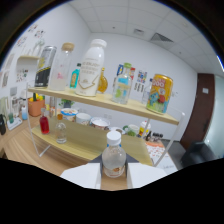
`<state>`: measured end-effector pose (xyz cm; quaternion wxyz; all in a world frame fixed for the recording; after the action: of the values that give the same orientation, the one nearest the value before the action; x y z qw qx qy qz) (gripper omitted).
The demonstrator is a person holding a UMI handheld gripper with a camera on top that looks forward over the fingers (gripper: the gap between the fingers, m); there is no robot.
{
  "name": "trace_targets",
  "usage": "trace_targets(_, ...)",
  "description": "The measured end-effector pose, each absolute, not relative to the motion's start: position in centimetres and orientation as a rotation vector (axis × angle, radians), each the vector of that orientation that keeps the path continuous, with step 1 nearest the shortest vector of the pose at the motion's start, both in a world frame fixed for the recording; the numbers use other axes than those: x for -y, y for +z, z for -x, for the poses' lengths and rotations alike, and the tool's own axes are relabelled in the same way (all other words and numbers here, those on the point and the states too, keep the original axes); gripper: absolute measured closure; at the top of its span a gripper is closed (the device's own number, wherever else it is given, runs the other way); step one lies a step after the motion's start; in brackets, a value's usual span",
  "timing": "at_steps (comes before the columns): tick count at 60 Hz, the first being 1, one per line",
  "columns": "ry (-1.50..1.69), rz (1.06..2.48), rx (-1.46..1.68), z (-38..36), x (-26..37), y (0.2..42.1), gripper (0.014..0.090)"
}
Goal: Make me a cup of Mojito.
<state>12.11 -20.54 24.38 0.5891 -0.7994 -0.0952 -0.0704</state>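
Observation:
A small clear bottle [114, 159] with a white cap and a pale label stands upright between my two white fingers [86, 176]. It hangs in the air in front of a two-tier wooden shelf [135, 106]. My gripper [114, 174] is shut on the bottle's lower body, one finger pressing at each side. On the upper tier stand a tall white bottle [92, 67], a clear jar [62, 67], a dark tin [45, 67], a small blue bottle [75, 77], an amber bottle [103, 80] and a colourful can [160, 93].
The lower tier [82, 142] carries a red bottle [45, 123], a small clear bottle [61, 132] and a few bowls [100, 122]. A terracotta pot [35, 107] stands beside the shelf. Beyond the shelf's far end is a dark brown door [205, 107].

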Motion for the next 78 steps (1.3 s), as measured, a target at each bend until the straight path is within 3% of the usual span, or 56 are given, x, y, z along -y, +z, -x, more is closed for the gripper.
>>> trace_targets(11,0.034,1.996,0.051,-13.5,20.6,15.7,0.0708)
trace_targets(28,0.052,2.158,0.013,-15.1,20.6,5.3,0.0707)
trace_targets(42,0.048,2.208,0.025,-15.6,20.7,2.1,0.0710)
trace_targets(62,0.017,2.211,0.036,-16.0,21.2,1.7,0.0678)
trace_targets(67,0.005,2.209,0.009,-16.3,21.5,2.1,0.0512)
trace_targets(72,0.001,2.200,-0.019,-16.4,22.0,3.1,0.0237)
trace_targets(75,-0.017,2.180,-0.034,-16.6,22.4,4.2,0.0185)
trace_targets(78,-0.050,2.157,-0.045,-16.8,23.0,5.8,0.0179)
